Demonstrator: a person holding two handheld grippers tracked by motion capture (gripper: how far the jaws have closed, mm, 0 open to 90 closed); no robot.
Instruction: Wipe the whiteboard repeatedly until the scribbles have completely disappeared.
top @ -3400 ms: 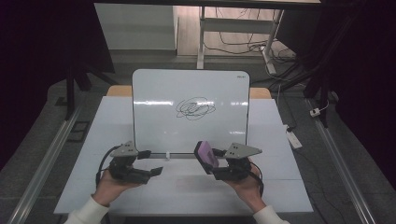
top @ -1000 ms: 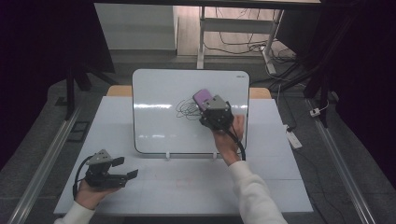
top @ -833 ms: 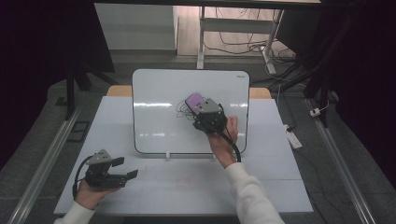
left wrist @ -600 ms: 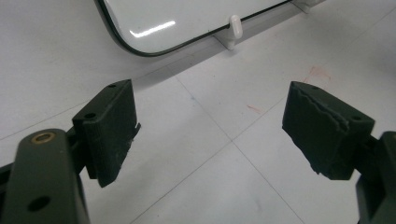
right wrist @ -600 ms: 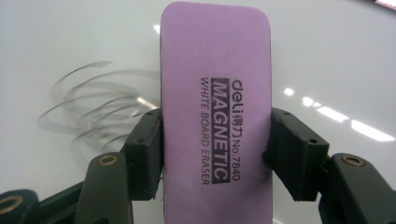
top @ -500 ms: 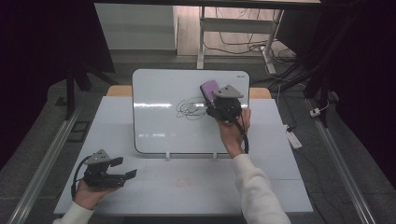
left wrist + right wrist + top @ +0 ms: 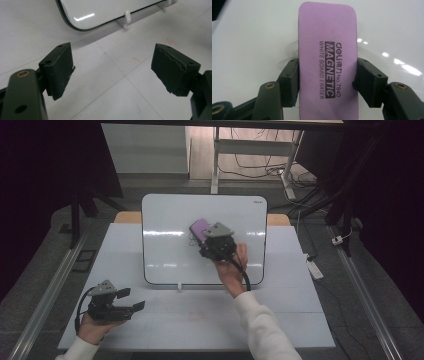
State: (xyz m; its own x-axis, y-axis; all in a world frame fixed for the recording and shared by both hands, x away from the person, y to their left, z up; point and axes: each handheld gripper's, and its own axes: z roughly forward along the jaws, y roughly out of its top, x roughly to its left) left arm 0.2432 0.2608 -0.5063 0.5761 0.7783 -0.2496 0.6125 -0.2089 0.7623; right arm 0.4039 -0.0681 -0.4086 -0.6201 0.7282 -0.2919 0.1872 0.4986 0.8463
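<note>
Clamping the purple eraser (image 7: 327,62) between its two black jaws, the right gripper (image 7: 209,236) holds it flat against the whiteboard (image 7: 165,245), near the board's middle. Jaws press on both long sides of the eraser; its printed face reads "MAGNETIC WHITE BOARD ERASER". From the high view, the eraser (image 7: 200,226) sits at the gripper's far end, over the spot where a few dark pen strokes (image 7: 192,242) show beside it. Right hand (image 7: 231,270) reaches across the whiteboard's lower edge, white sleeve (image 7: 262,327) trailing back toward the near side of the table (image 7: 200,320).

Left gripper (image 7: 127,301) rests well below and left of the whiteboard, on the bare white table surface, held in the left hand (image 7: 92,326). Its jaws stand wide apart with nothing between them. Left gripper view: the whiteboard's rounded lower corner (image 7: 75,25) and a small white stand clip (image 7: 127,17) lie just beyond the open jaws.
</note>
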